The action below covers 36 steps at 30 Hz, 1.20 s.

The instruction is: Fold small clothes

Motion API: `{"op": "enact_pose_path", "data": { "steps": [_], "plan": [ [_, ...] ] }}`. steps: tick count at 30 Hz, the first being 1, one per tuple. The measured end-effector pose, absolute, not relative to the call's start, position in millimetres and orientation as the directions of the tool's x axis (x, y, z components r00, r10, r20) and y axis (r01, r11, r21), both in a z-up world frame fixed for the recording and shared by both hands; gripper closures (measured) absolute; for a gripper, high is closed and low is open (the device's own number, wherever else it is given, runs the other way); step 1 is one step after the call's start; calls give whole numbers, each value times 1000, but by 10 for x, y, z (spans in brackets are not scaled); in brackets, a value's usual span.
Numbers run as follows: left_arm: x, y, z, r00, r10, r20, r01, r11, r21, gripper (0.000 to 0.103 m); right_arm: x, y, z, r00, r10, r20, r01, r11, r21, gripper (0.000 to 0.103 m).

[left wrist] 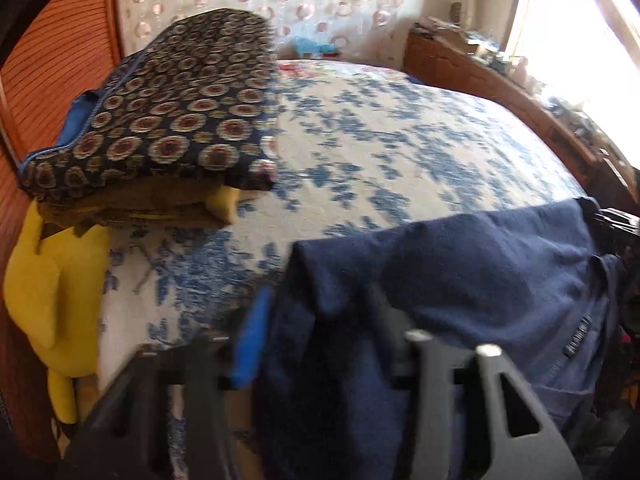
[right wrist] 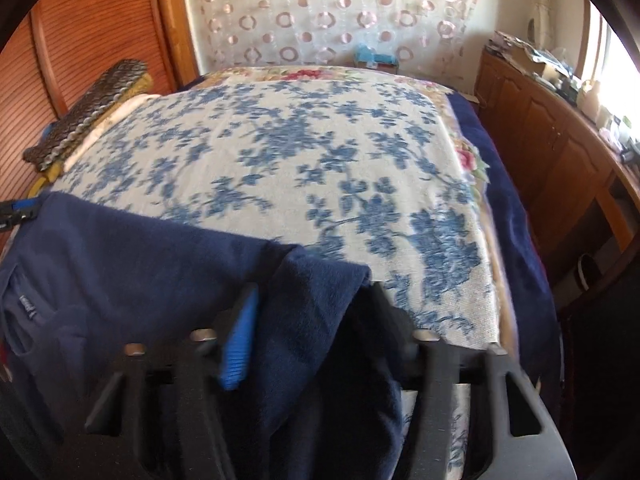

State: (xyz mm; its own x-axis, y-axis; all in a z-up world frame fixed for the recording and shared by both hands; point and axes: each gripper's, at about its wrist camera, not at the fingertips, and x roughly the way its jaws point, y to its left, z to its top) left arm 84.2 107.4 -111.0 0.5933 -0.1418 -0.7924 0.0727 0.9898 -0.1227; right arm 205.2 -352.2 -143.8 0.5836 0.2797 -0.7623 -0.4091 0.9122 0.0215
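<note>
Pinching navy garment [left wrist: 460, 264] over floral bedspread [left wrist: 380, 140]

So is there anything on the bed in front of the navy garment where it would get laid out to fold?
Nothing visible lies in the way. Both grippers, left and right, are shut on the navy garment, and the floral bedspread ahead is bare. The patterned folded pile sits off at the bed's left edge.

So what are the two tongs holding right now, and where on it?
Both grip the navy garment: left tongs and right tongs each pinch a corner of its far edge.
</note>
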Motion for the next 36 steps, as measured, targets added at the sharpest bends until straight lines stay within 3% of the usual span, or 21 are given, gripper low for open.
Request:
{"op": "enact_pose_path", "data": {
  "steps": [1,3,6,11,15,23,29,36],
  "plan": [
    [827,1047,-1106,592,-157,-791,82,988,-135,91,2021,-3507,-1439,573,304,-761,-421,906,45,88],
    [755,995,-1071,591,-183,-785,101,983,-153,98,1939,-3446,-1437,568,327,-756,-442,895,55,90],
    [552,924,-845,640,-204,-741,128,979,-158,99,1761,-3401,-1332,584,364,-725,-463,884,71,91],
    [123,904,-146,764,-256,-593,168,965,-200,99,1331,-3546,-702,667,467,-580,-481,865,144,92],
    [-152,814,403,847,-266,-461,199,961,-191,99,1110,-3636,-163,717,488,-498,-500,858,122,92],
    [-320,899,1153,921,-258,-293,222,963,-151,99,844,-3771,802,800,486,-352,-506,861,40,92],
    [-422,1037,1377,945,-243,-220,216,966,-139,99,737,-3860,1208,812,517,-273,-528,849,38,92],
    [-71,1125,1520,957,-207,-201,188,976,-109,99,925,-3825,1413,820,510,-259,-527,850,5,92]
  ]
}}
